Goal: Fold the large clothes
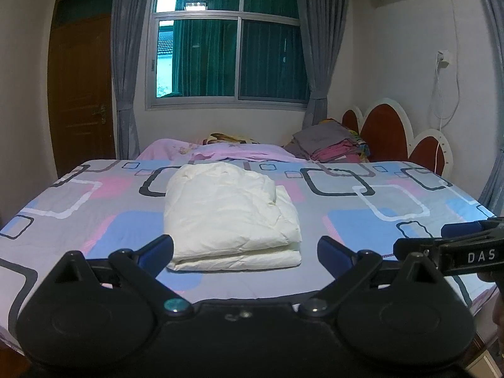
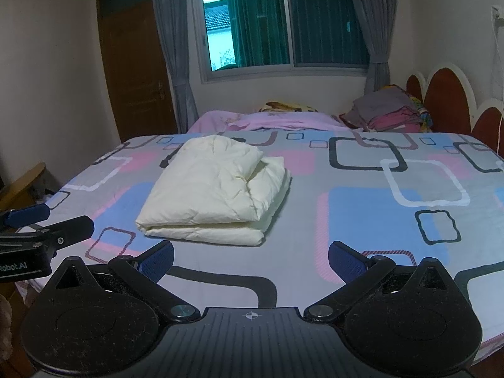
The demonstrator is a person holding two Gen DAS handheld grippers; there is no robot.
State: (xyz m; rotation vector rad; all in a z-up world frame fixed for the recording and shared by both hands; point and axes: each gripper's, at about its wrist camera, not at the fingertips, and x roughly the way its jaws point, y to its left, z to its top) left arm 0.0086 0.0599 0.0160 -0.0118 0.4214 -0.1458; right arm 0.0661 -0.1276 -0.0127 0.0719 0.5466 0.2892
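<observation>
The cream garment (image 1: 231,214) sat folded on the patterned bed (image 1: 378,201), well in front of the window (image 1: 226,41). Left tool (image 1: 245,252) and right tool (image 2: 250,258) both gaped apart, holding nothing.

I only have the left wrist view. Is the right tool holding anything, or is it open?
Observer: The right tool is open and empty, short of the folded cream garment.
Operator: Where is the garment from it?
Observer: Ahead and to its left; bare patterned bedsheet lies ahead to its right.
Operator: Anything beside the bed's left edge?
Observer: A brown board-like thing stands there; I cannot tell what it is.
</observation>
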